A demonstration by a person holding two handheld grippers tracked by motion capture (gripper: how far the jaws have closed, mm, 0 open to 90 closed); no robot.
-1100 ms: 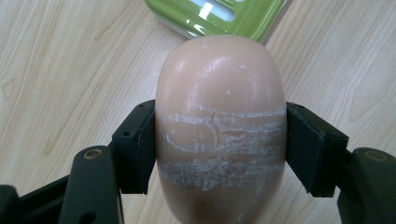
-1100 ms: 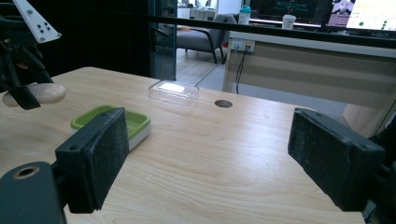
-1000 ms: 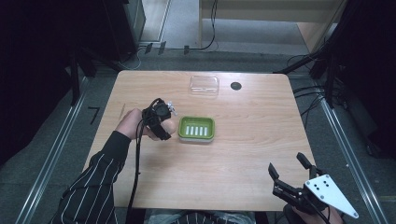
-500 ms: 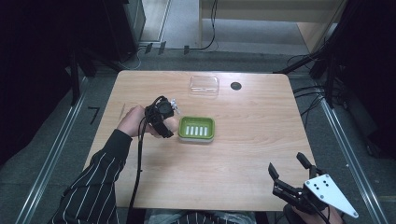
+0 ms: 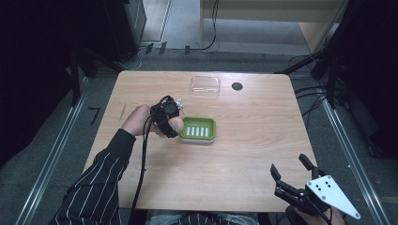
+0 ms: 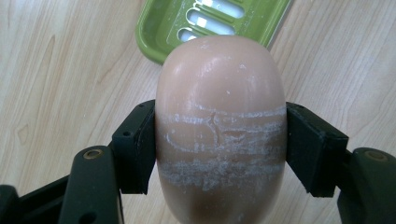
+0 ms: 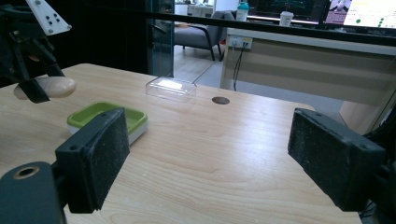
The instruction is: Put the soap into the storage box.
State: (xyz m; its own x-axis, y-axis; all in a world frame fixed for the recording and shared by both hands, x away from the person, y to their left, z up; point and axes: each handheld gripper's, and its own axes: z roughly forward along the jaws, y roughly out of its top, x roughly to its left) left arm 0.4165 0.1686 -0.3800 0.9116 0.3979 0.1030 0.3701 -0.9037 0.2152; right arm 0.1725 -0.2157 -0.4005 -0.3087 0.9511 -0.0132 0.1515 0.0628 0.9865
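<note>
Resting at the near right table edge, right gripper (image 5: 291, 174), jaws spread wide, nothing between them. Farther in, left gripper (image 5: 170, 123), striped sleeve (image 5: 94, 187) reaching forward from bottom left, jaws pinching a tan soap bar (image 6: 220, 126) by its sides, held above wooden table (image 5: 253, 140) just left of green soap dish (image 5: 199, 130). Beyond, clear lid (image 5: 205, 85) near far edge.

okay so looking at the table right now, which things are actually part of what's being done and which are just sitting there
In use, judging by the grip:
- left gripper, shut on the soap bar
- green soap dish, right beside the held soap

Just lying about:
- clear plastic lid, far side of the table
- right gripper, open, idle at the near edge
</note>
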